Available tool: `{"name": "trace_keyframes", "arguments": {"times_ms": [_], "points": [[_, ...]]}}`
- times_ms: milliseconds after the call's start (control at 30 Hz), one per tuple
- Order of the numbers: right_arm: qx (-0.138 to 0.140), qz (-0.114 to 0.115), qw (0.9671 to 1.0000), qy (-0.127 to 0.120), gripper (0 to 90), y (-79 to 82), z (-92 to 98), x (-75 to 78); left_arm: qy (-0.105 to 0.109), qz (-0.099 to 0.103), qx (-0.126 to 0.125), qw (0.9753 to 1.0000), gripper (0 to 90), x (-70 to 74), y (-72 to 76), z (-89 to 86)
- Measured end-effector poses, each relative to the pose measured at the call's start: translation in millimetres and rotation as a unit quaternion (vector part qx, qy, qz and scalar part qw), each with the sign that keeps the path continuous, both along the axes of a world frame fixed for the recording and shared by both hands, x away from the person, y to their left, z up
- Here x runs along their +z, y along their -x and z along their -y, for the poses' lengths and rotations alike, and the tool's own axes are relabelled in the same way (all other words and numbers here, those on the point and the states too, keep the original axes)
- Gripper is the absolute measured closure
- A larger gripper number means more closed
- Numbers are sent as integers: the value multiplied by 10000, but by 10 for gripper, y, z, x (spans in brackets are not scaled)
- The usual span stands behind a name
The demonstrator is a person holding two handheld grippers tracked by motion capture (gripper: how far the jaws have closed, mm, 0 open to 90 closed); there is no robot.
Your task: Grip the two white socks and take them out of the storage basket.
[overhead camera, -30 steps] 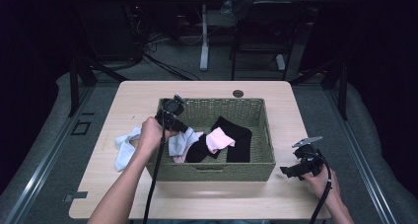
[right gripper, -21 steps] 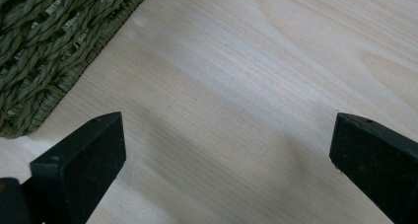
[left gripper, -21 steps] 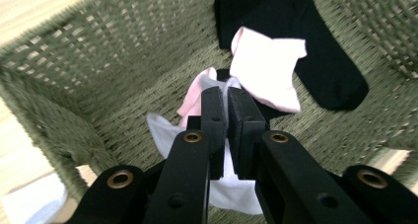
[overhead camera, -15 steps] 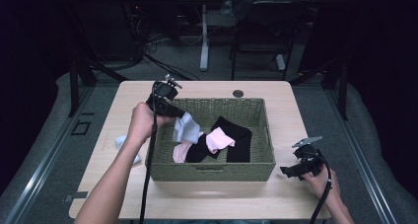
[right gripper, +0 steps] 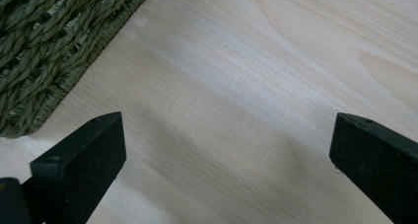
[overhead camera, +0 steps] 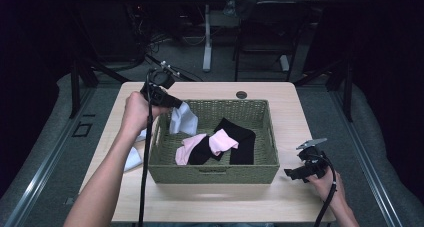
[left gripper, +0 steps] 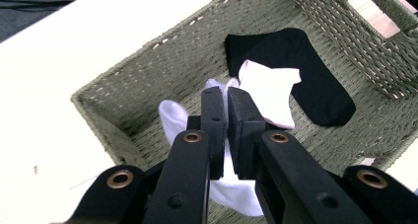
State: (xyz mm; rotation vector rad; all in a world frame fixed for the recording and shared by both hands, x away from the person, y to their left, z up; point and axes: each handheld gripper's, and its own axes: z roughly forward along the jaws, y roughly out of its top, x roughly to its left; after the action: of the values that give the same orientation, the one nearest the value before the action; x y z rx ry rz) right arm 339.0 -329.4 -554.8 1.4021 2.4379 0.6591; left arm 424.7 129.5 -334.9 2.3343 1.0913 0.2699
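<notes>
Overhead left hand-held gripper (overhead camera: 172, 103) dangles white sock (overhead camera: 183, 119) | closeup: jaws pinch it

basket (overhead camera: 215, 164): rough green woven wicker; counter (right gripper: 256, 86): smooth pale wood with fine grain; socks (left gripper: 320, 81): soft matt cloth, black, pink, white; left hand-held gripper (left gripper: 226, 120): matt black plastic, brassy metal screws

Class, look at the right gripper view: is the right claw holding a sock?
No. The right claw is wide open over bare wooden table, beside the woven basket, with nothing between its jaws.
</notes>
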Motion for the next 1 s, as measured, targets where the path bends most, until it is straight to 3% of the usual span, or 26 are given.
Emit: {"name": "trace_keyframes", "arguments": {"times_ms": [467, 600, 633, 933, 1000], "points": [[7, -18, 10000, 76, 3, 2, -1, 3, 104, 320, 275, 9991, 860, 351, 81, -277], [-49, 32, 10000, -46, 3, 8, -17, -16, 73, 367, 419, 9984, 860, 418, 111, -421], [7, -29, 10000, 37, 3, 3, -11, -6, 74, 395, 502, 9979, 860, 446, 130, -500], [16, -55, 10000, -6, 3, -1, -15, -11, 109, 525, 902, 9945, 857, 545, 243, -889], [-9, -27, 9999, 97, 3, -4, -17, -15, 117, 542, 1044, 9930, 857, 547, 289, -1034]]}}
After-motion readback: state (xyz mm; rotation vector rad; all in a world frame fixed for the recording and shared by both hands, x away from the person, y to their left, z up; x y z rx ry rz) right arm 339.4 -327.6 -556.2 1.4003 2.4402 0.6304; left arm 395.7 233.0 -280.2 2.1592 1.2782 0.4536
